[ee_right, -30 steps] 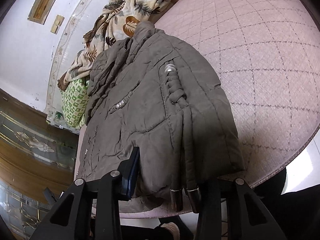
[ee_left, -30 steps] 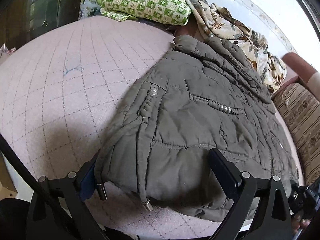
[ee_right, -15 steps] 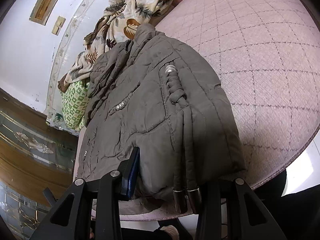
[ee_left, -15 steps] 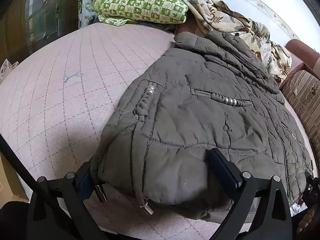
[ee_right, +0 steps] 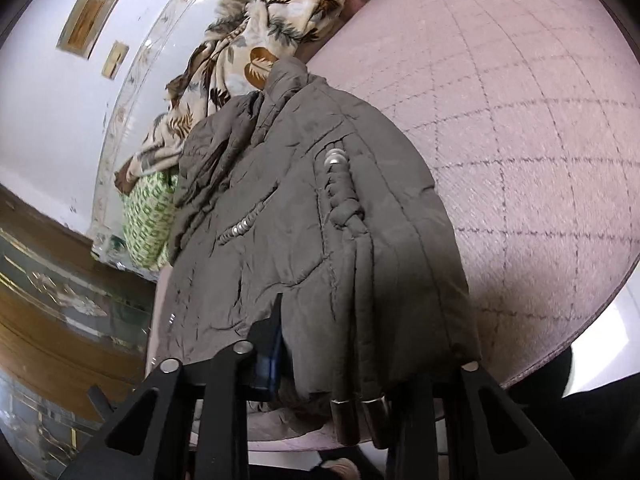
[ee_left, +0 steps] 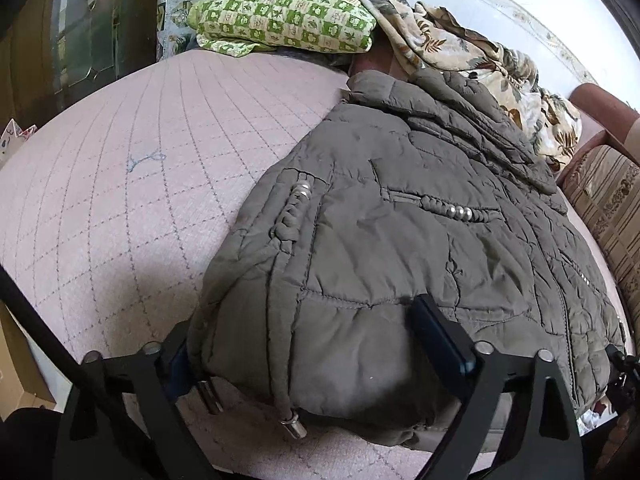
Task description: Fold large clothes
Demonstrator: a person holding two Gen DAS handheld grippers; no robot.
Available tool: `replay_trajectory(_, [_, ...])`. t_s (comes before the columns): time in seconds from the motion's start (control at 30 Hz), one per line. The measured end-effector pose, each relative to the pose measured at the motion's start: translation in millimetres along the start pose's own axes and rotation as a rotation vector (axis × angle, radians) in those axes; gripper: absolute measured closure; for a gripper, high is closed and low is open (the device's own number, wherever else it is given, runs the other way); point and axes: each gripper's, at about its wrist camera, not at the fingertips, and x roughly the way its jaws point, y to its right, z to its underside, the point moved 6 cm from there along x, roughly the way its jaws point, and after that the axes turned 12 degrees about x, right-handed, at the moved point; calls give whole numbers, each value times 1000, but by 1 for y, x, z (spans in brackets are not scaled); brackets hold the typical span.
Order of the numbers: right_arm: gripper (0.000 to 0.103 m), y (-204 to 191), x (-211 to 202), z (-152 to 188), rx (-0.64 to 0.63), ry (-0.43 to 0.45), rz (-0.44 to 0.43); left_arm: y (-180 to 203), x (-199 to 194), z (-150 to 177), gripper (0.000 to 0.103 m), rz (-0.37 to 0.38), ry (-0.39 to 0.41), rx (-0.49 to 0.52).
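Observation:
An olive-grey padded jacket (ee_left: 400, 240) lies on a pink quilted bed (ee_left: 120, 184), collar toward the far pillows, drawcords with metal tips hanging at its near hem. My left gripper (ee_left: 312, 344) has its jaws wide around the jacket's near hem, the puffy fabric bulging between them. My right gripper (ee_right: 360, 344) also straddles a hem corner of the jacket (ee_right: 304, 220), one finger on top and the other hidden under the fabric. Whether either grips the cloth is not clear.
A green checked pillow (ee_left: 280, 12) and a leaf-print blanket (ee_left: 460, 48) lie at the bed's far end. A striped sofa (ee_left: 608, 208) stands to the right. The bed's edge (ee_right: 592, 320) drops off close to the right gripper.
Both grippers have stayed on the near hem. The left view has shifted a little and the hem bulges higher between its jaws. The right view has tilted slightly.

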Motion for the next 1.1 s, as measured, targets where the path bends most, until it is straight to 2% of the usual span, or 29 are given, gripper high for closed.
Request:
replay_trajectory(0.1, [76,-5,2,2,-60,3,43,1,0,0,13,-11,1,13])
replay_trajectory(0.37, [76,-1,5,1,-38,-7,34,3,1,1,13,-44,13,15])
replay_trajectory(0.97, [74,1,4,0,7,8,1,4,7,-5,9,-57,4,31])
replay_trajectory(1.03, [75,-1,3,1,-21,11,20,6,7,-6,15,-52,8,46])
replay_trajectory(1.07, [76,-3,3,1,-47,15,36,7,5,-6,24,-49,13,53])
replay_trajectory(1.1, [78,-6,2,1,-70,21,47,11,3,-7,38,-43,25,70])
